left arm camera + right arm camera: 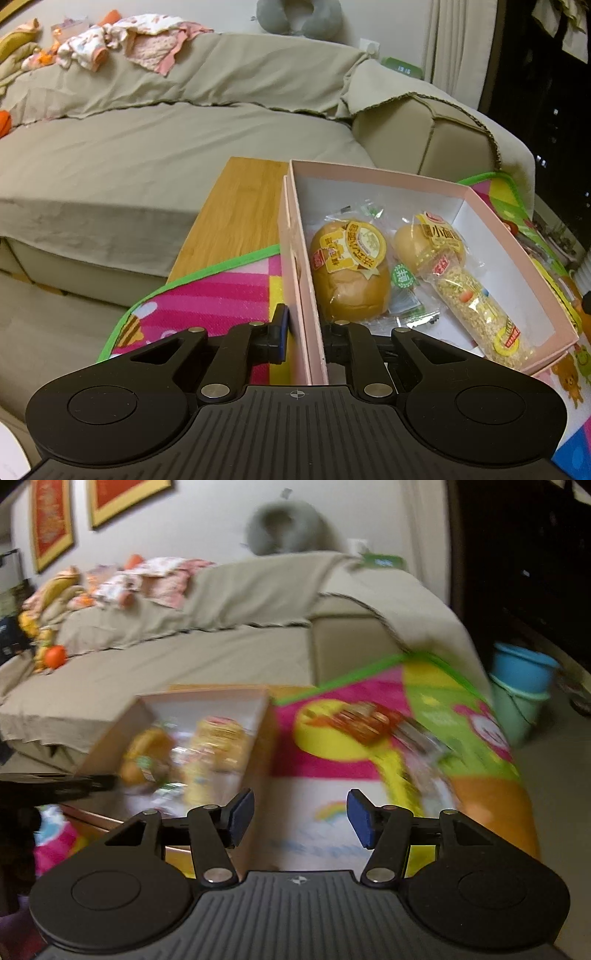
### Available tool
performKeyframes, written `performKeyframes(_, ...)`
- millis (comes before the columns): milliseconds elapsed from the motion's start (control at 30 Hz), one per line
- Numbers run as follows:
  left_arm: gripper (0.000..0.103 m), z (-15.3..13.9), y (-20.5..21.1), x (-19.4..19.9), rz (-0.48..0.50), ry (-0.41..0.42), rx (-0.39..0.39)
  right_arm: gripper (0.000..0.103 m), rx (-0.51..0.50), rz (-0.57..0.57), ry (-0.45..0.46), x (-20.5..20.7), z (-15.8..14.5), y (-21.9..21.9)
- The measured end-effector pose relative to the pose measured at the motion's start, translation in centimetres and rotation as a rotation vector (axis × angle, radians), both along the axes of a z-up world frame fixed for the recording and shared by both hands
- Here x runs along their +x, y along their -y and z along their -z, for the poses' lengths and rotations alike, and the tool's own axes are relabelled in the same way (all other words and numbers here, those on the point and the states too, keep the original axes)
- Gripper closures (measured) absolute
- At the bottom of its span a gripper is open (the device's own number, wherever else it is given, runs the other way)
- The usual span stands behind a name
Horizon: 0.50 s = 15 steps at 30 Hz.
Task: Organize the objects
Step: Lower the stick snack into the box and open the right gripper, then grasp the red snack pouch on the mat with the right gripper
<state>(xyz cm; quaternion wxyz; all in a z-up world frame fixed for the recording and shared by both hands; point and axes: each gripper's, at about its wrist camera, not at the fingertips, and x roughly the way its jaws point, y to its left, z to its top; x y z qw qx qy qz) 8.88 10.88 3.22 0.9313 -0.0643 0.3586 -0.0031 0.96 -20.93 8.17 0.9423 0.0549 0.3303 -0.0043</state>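
Observation:
A pink cardboard box stands on a colourful play mat. Inside it lie a wrapped bun, a second wrapped bun and a long packet of grain snack. My left gripper is shut on the box's near left wall, one finger outside and one inside. In the blurred right wrist view the box is at left and a red-orange snack packet lies on the mat to its right. My right gripper is open and empty above the mat.
A beige sofa with clothes on its back runs behind the table. A bare wooden tabletop shows left of the box. A blue bucket stacked on a green one stands on the floor at right.

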Motion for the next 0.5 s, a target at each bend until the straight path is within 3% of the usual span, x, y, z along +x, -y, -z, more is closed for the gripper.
performKeyframes(167,0.089,-0.3,0.2,-0.1,-0.009,0.017,0.012,0.04,-0.038,0.088,-0.014,0.3,1.4,1.9)
performKeyframes(500,0.089,-0.7,0.3,-0.5,-0.008,0.031,0.025,0.038,-0.044,0.163,-0.058,0.6,4.5,4.4)
